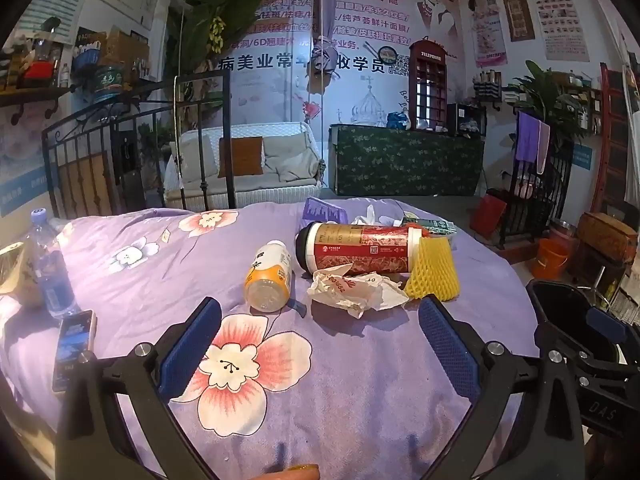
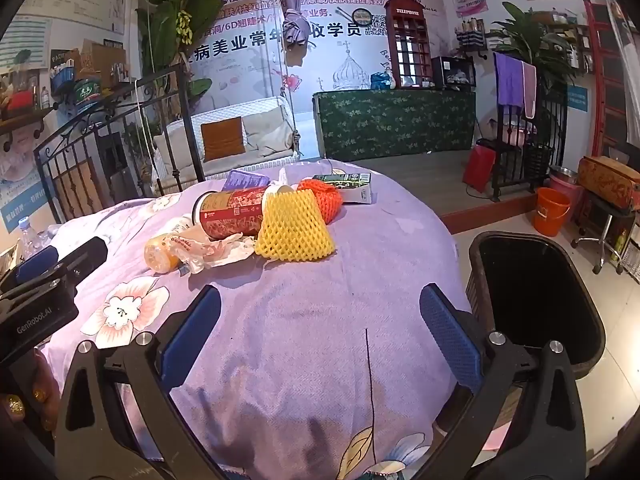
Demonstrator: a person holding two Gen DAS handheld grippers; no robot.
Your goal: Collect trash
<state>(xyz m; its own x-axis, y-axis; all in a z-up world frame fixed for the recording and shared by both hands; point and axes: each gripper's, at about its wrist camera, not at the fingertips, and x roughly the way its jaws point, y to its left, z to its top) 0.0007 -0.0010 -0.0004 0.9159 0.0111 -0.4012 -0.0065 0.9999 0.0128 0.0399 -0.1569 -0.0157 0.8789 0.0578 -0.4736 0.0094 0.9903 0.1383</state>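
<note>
At the far left of the table (image 1: 360, 400), draped in a purple flowered cloth, a water bottle (image 1: 50, 268) stands upright with a phone (image 1: 74, 350) lying just in front of it. The left tongs (image 1: 320, 340) hang over the cloth spread wide, nothing between their blue pads.

The trash sits in a heap toward the far side. A small orange bottle (image 1: 270, 276) lies on its side. Next to it comes a crumpled paper wrapper (image 1: 356, 286), resting against a red canister (image 1: 360, 248) that lies flat. A yellow foam net (image 1: 434, 272) leans on the canister's right end, with an orange net (image 2: 324, 196) and a green carton (image 2: 348, 186) behind it; a purple packet (image 1: 324, 210) peeks out further back, though I can't quite make out what it is.

The right tongs (image 2: 320, 340) are likewise released and empty, well short of the heap. A black bin (image 2: 536, 300) stands open on the floor just beside the table's right edge.
</note>
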